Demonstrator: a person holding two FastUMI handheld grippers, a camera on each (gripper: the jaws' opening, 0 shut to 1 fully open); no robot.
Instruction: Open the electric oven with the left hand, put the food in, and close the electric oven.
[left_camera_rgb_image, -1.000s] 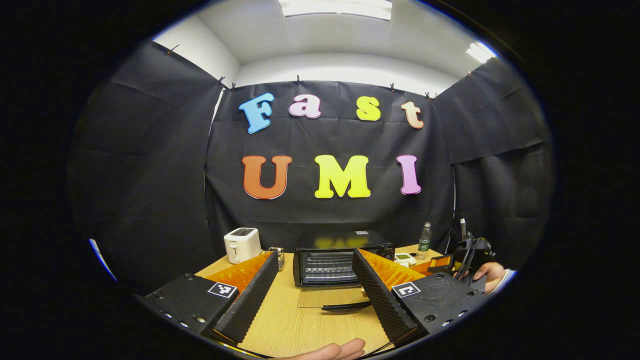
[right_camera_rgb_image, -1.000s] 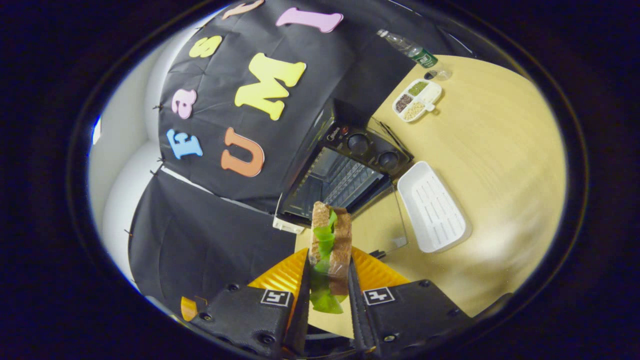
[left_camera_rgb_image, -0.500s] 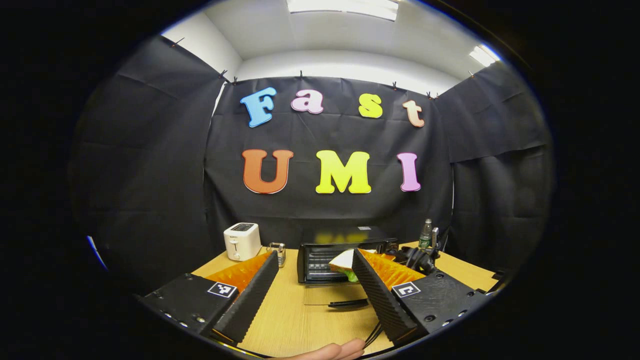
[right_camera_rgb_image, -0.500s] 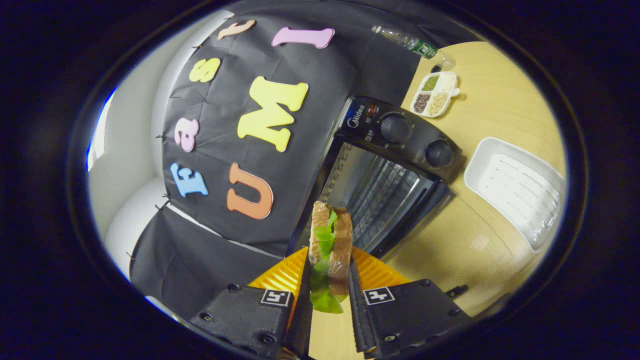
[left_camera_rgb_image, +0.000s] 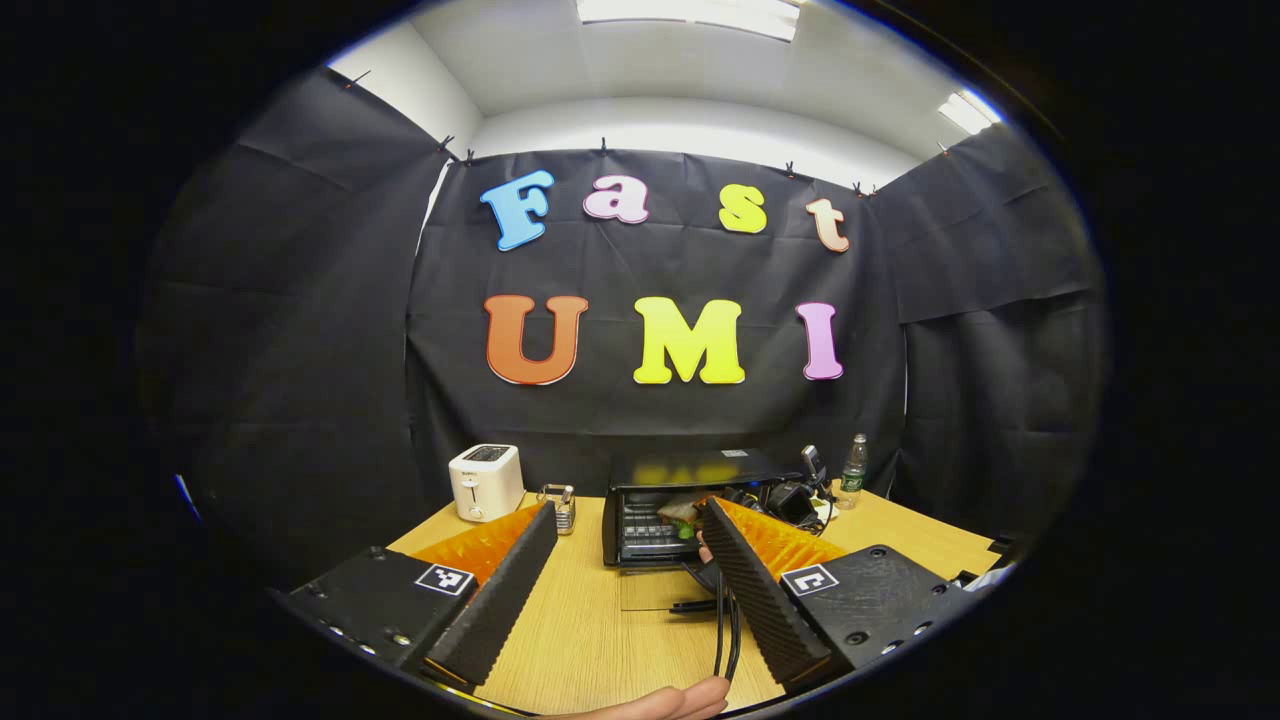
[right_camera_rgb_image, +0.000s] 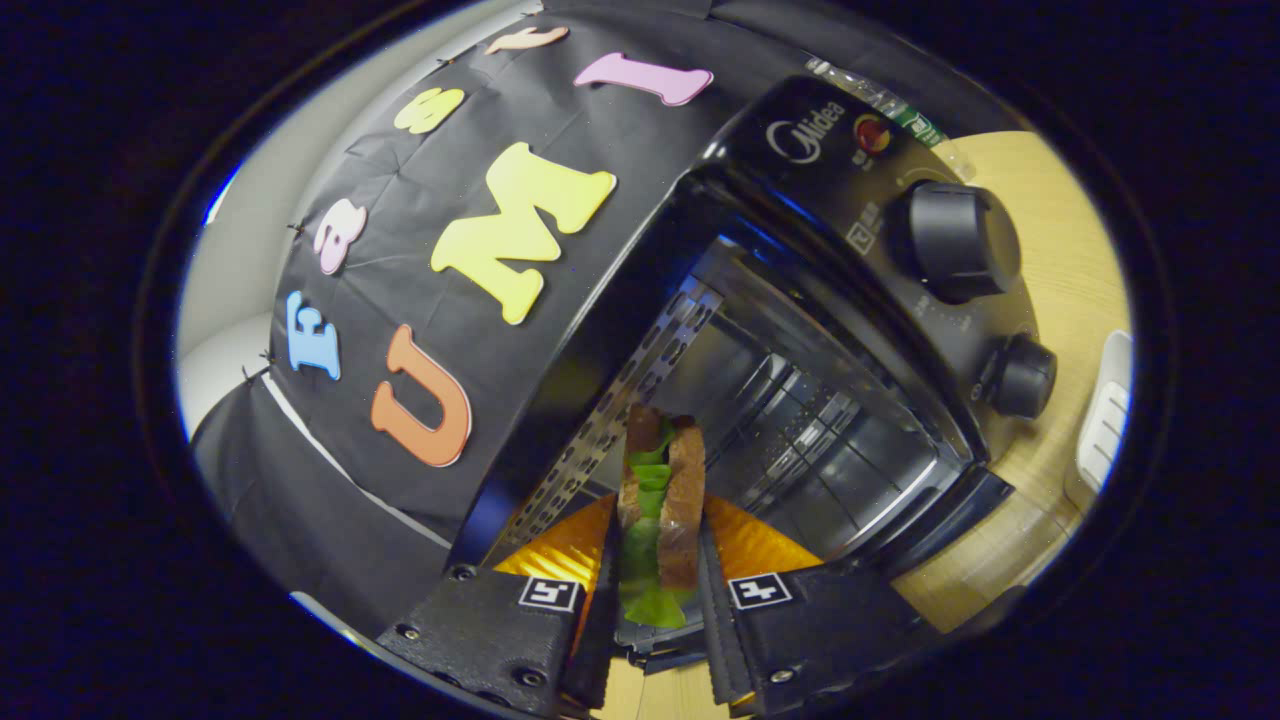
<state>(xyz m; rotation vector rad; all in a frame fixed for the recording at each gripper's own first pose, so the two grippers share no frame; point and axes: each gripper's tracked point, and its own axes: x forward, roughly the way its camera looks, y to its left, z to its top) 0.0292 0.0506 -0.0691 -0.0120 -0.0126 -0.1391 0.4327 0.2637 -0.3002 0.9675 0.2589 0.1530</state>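
right gripper (right_camera_rgb_image: 655, 590): pinching the sandwich (right_camera_rgb_image: 660, 500) between both fingers, slices on edge, long axis pointing straight ahead.
sandwich: at the oven mouth, tip just over the rack (right_camera_rgb_image: 790, 420).
oven (left_camera_rgb_image: 690, 495): door (left_camera_rgb_image: 665, 592) dropped open onto the worktop (left_camera_rgb_image: 590, 640); cavity lies directly forward of the right gripper.
left gripper (left_camera_rgb_image: 630, 590): spread wide, holding nothing, well back from the oven.
nearer hand: the right, by far.

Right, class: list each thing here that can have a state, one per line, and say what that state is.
Oven: door down flat, cavity open.
Sandwich: held on edge, entering the oven mouth.
Right gripper: jaws shut on the sandwich.
Left gripper: jaws wide apart, holding nothing.
Toaster: upright, slot looks empty.
Bottle: upright at the back of the table.
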